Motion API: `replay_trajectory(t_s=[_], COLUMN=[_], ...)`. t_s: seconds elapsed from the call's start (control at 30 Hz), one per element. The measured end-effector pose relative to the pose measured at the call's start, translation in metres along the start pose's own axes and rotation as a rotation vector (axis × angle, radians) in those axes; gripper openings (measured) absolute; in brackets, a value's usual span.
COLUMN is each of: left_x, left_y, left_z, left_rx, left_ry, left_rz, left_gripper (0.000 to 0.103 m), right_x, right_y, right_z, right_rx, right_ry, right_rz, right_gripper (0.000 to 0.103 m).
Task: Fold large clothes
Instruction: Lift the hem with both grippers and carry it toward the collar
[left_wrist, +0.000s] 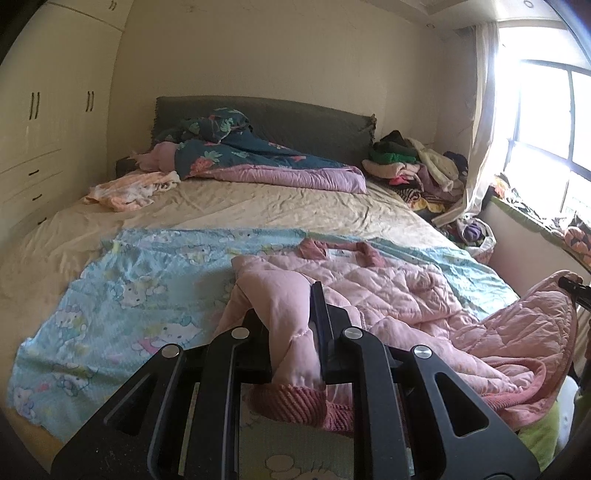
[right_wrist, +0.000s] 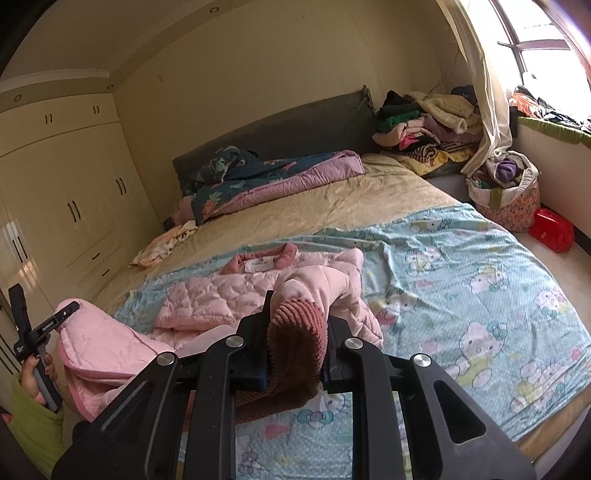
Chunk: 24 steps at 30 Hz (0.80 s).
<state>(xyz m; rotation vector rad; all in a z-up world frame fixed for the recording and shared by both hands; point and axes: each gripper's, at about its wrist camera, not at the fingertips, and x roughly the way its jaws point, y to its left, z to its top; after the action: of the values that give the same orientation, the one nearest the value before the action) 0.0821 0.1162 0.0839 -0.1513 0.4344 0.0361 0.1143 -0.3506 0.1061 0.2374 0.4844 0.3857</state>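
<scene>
Pink quilted jacket (left_wrist: 388, 291) pinched in both tools, left tool (left_wrist: 291, 332) and right tool (right_wrist: 295, 332).

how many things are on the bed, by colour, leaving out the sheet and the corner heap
pink: 1, the quilted jacket, its sleeves clamped in the left gripper and right gripper
light blue: 1, the cartoon-cat blanket
dark teal and purple: 1, the floral quilt
peach and white: 1, the crumpled garment
total: 4
</scene>
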Motion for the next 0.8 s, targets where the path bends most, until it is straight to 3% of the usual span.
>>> replay_trajectory(t_s=[0.33,0.8], left_x=[0.008,0.038], left_y=[0.006,0.015], left_z=[0.021,0.037], left_rx=[-0.046,-0.053], left_ry=[-0.027,-0.012], left_rz=[0.005,0.043], left_gripper=[0.009,0.01], right_x=[0.009,0.049], right_y=[0.004,0.001], right_z=[0.028,0.064], right_rx=[0.003,0.04], right_ry=[-0.042,-0.021], right_rz=[0.01,0.003], right_gripper=[0.018,0.018])
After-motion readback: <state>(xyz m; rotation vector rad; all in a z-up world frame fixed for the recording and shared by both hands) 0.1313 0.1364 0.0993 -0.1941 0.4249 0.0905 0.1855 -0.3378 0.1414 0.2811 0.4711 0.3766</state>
